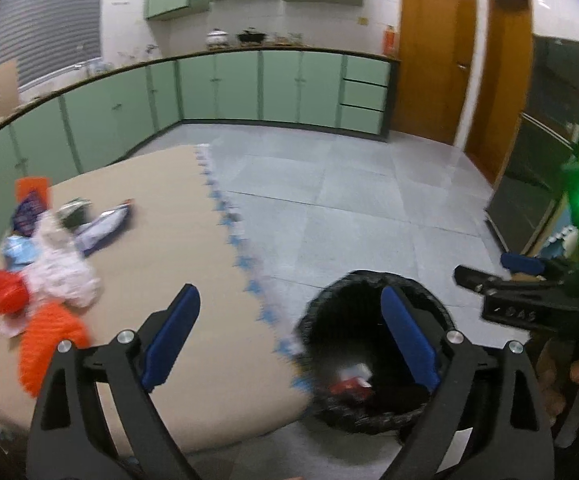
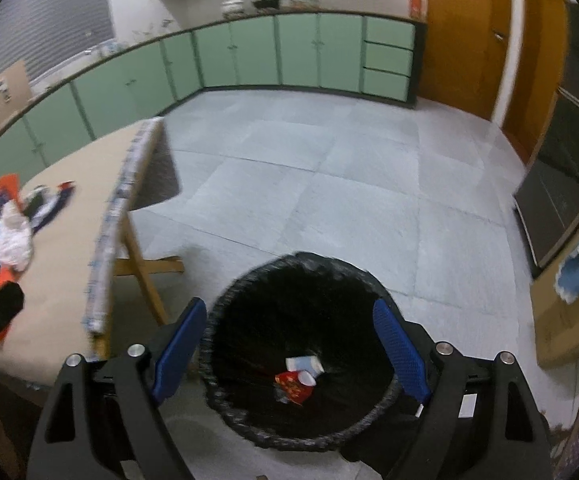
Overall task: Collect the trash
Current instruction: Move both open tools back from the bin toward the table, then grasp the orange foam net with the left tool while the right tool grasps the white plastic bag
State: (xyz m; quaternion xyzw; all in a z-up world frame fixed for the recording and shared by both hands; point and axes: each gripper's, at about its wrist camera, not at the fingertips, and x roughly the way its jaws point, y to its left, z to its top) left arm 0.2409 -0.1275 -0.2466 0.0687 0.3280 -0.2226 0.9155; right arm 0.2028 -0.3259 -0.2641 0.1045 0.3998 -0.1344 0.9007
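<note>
Two views, both blurred. Left wrist: left tongs (image 1: 289,316) spread wide, nothing between; trash pile (image 1: 45,268) on the surface (image 1: 161,248) to their left, black bin (image 1: 373,352) just beyond their right finger. Right wrist: right tongs (image 2: 289,340) spread, empty, directly above bin (image 2: 301,344) holding wrappers (image 2: 297,380).

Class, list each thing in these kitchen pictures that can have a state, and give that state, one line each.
Left tool: open, holding nothing.
Right tool: open, holding nothing.
Bin: lined in black, a few scraps at the bottom.
Trash pile: lying on the table.
Wooden door: shut.
</note>
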